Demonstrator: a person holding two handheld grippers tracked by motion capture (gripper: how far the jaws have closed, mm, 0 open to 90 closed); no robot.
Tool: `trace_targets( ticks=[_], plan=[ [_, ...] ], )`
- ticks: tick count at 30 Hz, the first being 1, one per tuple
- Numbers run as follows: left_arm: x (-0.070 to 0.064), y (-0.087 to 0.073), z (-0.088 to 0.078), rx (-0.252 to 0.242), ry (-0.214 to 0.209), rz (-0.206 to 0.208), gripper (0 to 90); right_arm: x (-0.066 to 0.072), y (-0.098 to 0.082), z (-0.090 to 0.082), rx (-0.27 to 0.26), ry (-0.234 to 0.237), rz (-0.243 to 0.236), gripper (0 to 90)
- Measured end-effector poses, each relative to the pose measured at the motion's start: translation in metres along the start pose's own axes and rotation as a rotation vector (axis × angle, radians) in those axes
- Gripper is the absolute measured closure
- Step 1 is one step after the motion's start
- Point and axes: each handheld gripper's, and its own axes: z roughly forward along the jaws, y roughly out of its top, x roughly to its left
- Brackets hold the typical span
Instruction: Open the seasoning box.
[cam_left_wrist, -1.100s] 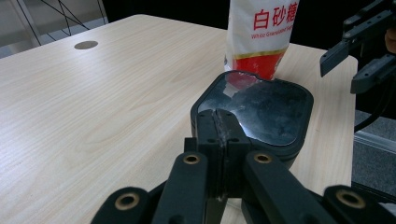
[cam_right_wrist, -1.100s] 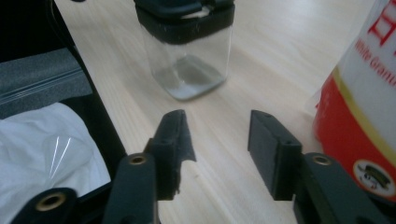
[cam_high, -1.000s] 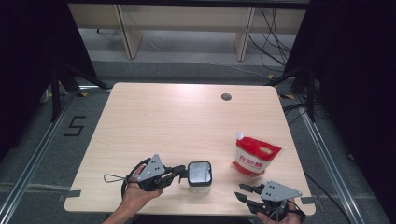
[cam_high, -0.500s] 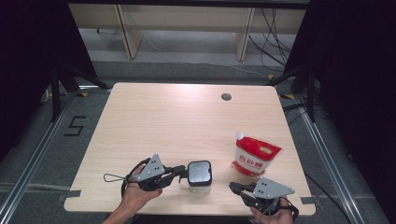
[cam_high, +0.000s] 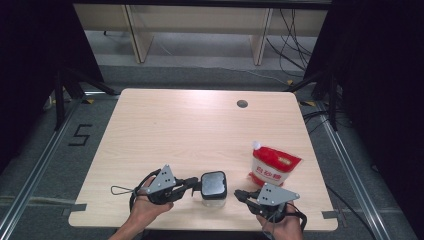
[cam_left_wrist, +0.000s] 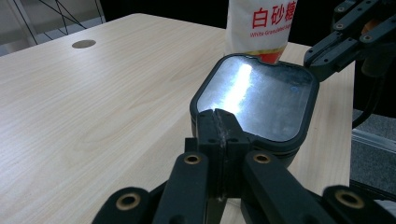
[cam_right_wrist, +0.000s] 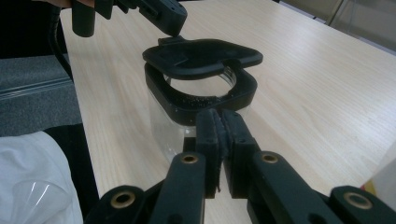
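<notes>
Near table (cam_high: 165, 130) front edge | clear square jar (cam_right_wrist: 196, 105), black lid (cam_high: 214, 183) lifted ajar | left gripper (cam_high: 196, 184) fingers clenched on lid edge | right gripper (cam_high: 239, 195) fingers closed empty

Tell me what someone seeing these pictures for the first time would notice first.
Probably the clear jar with its black lid near the table's front edge: the lid sits raised above the black collar, with the shut left gripper at its edge. The right gripper points at the jar from the other side, jaws shut. Behind it stands a red and white sugar pouch.
</notes>
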Motion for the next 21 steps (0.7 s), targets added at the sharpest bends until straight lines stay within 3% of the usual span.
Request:
trace_targets(
  ticks=[21],
  plan=[
    [-0.001,-0.001,0.0,0.0,0.008,-0.01,88.5,0.004,0.018,0.02,0.037,0.015,-0.06,90.0]
  ],
)
